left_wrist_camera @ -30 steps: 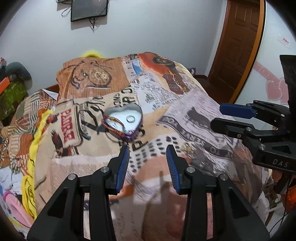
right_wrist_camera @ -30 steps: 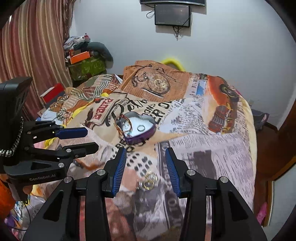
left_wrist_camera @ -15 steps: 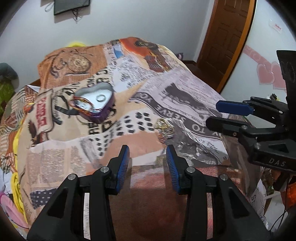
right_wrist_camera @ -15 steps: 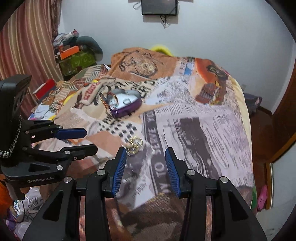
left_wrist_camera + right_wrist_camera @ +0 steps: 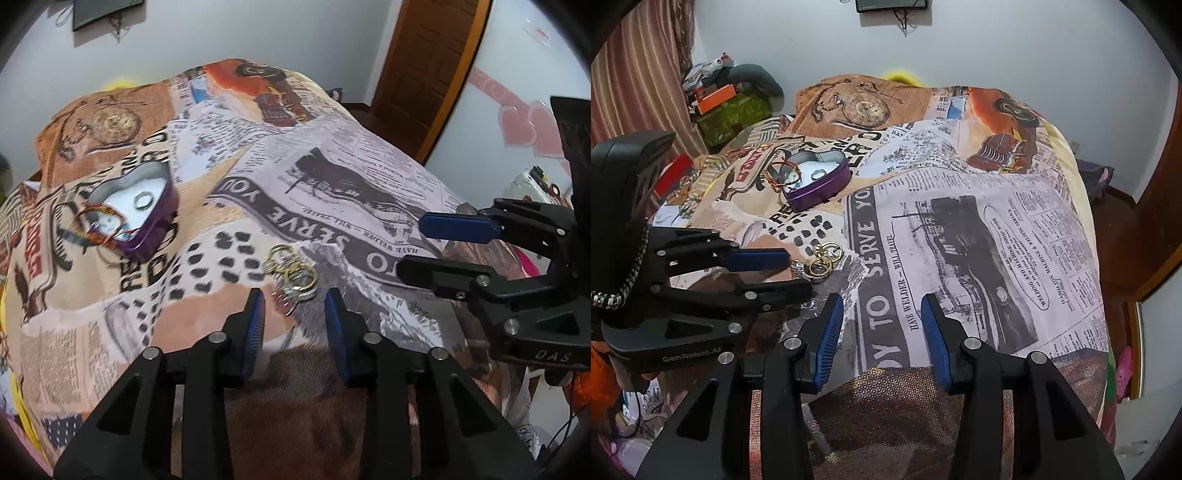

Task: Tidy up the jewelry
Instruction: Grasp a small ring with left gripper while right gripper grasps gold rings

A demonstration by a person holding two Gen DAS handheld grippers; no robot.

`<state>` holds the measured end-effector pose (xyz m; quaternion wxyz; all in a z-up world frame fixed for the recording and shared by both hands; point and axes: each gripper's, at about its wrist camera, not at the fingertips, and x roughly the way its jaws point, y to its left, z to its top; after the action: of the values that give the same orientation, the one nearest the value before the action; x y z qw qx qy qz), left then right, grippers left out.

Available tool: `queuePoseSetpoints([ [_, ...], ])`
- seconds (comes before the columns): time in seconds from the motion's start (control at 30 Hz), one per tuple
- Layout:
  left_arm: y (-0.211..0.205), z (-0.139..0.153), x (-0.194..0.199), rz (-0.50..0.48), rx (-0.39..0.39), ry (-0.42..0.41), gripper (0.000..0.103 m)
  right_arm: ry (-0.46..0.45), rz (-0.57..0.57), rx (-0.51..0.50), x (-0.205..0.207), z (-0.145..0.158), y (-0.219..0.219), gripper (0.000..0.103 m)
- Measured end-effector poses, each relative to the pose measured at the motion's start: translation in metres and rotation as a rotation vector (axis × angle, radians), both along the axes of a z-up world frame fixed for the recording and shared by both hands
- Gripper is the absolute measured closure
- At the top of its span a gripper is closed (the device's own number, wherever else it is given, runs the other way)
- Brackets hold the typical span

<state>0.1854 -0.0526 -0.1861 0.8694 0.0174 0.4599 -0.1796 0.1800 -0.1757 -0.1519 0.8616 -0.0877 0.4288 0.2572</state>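
Observation:
A small pile of gold and silver rings (image 5: 291, 273) lies on the printed bedspread, just ahead of my open left gripper (image 5: 294, 295). It also shows in the right wrist view (image 5: 822, 260), next to the left gripper's fingers (image 5: 757, 259). A purple heart-shaped tin (image 5: 135, 218) sits further back to the left, holding a ring and a bangle; it shows in the right wrist view too (image 5: 816, 177). My right gripper (image 5: 882, 306) is open and empty over the newspaper print, right of the pile; it also shows in the left wrist view (image 5: 436, 251).
The bedspread (image 5: 997, 206) covers a bed that drops off at the right edge toward a wooden door (image 5: 424, 70). Cluttered boxes and clothes (image 5: 727, 99) stand at the far left by a striped curtain. A wall screen (image 5: 103, 11) hangs behind.
Both grippers have moved right and closer to the bed. The ring pile now sits right in front of the left gripper's fingertips, and the tin has slid away to the left.

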Motion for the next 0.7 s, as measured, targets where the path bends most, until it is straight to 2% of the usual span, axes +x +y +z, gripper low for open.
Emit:
queuePoseSetpoints([
  [0.13, -0.006, -0.002, 0.0, -0.017, 0.004, -0.02, 0.083, 0.007, 0.001, 0.006, 0.002, -0.002, -0.001, 0.063],
  [0.17, -0.006, -0.002, -0.001, -0.021, 0.002, -0.021, 0.092, 0.009, 0.001, 0.009, 0.003, -0.002, -0.001, 0.063],
  [0.43, 0.008, 0.003, -0.019, 0.012, 0.006, -0.042, 0.093, 0.011, 0.022, 0.012, 0.006, -0.003, 0.008, 0.063],
  [0.7, 0.041, 0.005, -0.024, 0.101, 0.001, -0.054, 0.093, 0.012, 0.074, -0.018, 0.013, -0.01, 0.031, 0.063],
])
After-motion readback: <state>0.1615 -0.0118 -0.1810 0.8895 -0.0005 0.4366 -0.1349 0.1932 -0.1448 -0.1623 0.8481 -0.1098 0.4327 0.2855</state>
